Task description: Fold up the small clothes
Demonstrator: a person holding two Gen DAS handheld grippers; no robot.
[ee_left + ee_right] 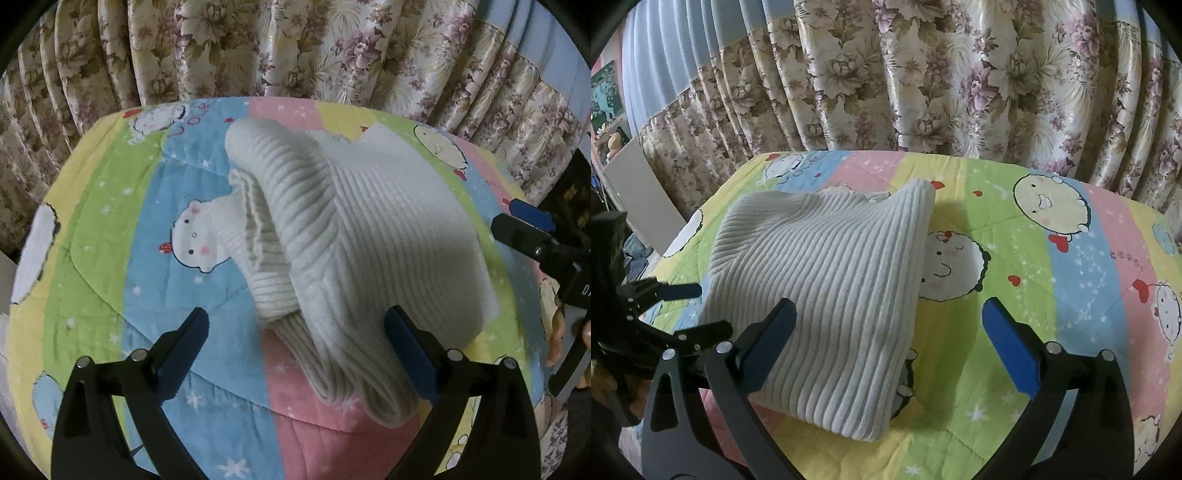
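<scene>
Left gripper [295, 334]: hovered low, jaws wide apart, holding nothing, straddling the sweater's near folded edge. Sweater [354, 236]: cream ribbed knit, folded, lay mid-quilt. Quilt [1015, 258]: pastel-striped, cartoon-printed, padded. Right gripper [890, 321]: jaws wide, empty, over sweater's right edge.

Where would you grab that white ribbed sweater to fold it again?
Probably the ribbed sweater by its rolled hem end nearest the left gripper, approached low from the near side: the layers bunch there into a thick edge the open jaws could straddle.
</scene>
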